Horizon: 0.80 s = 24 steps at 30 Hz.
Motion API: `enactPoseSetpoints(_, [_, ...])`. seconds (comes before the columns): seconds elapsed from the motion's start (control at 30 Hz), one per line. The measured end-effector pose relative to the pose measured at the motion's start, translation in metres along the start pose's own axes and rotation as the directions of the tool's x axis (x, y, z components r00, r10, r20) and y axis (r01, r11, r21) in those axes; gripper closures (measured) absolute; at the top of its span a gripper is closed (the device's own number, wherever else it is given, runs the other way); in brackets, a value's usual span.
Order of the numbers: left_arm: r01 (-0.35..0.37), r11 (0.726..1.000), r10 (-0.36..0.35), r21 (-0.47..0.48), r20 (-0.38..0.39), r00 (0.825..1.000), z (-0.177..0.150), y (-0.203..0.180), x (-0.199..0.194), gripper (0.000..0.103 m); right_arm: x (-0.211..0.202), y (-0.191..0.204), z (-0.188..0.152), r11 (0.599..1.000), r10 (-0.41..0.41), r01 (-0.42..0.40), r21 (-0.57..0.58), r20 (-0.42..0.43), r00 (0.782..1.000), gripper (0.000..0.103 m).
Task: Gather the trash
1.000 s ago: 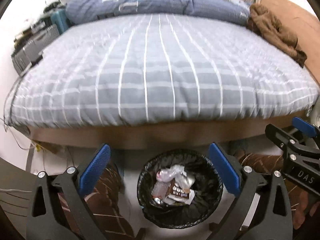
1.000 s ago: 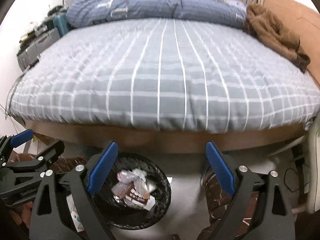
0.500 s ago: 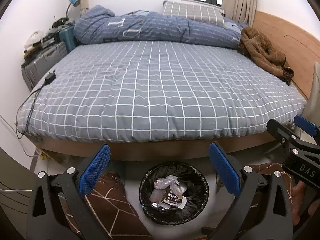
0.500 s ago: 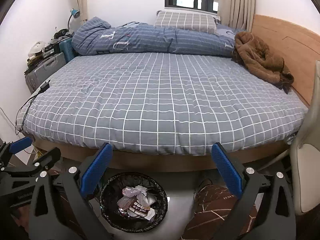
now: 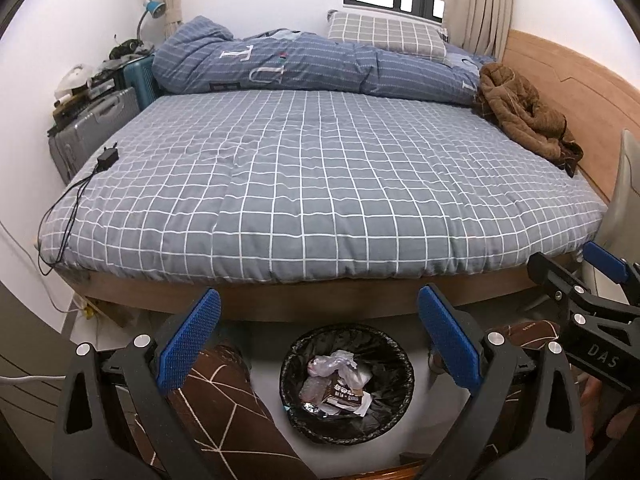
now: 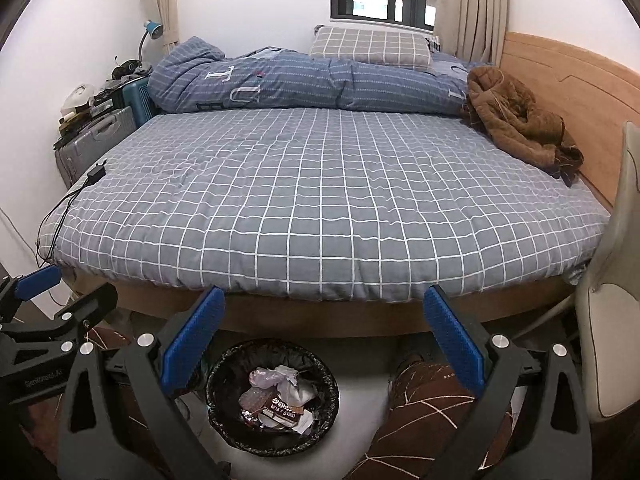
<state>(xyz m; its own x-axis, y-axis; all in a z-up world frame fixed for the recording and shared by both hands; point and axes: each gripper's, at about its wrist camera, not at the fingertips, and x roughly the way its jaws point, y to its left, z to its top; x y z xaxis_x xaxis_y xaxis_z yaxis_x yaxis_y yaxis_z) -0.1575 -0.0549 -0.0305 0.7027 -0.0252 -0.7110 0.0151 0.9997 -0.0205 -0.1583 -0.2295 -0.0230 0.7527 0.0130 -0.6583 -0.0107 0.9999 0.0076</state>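
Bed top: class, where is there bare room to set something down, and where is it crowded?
Free: the checked sheet between the charger at the left edge and the brown jacket by the headboard. Crowded: the far end, under the rolled duvet and pillow.

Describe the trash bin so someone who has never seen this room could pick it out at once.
Start at the large bed with the grey white-checked cover; follow its wooden front edge down to the pale floor. There stands a small round bin lined with a black plastic bag, between the person's brown-patterned trouser legs. It alone holds rubbish: crumpled clear plastic and a brown snack wrapper.
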Motion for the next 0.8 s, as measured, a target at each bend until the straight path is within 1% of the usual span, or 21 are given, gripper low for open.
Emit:
enactPoseSetpoints(0.47, [-0.014,1.000,0.014,0.000,-0.006,1.000,-0.0023,0.0030,0.0022,0.006,0.0047,0.0018,-0.0032,1.000,0.003,-0.003,0.004,-0.017,1.000,0.008])
enactPoseSetpoints(0.8, [-0.010,1.000,0.010,0.008,-0.001,1.000,-0.0030,0.0012,0.0011,0.006,0.0058,0.0027,-0.0044,1.000,0.003,-0.003,0.004,-0.019,1.000,0.008])
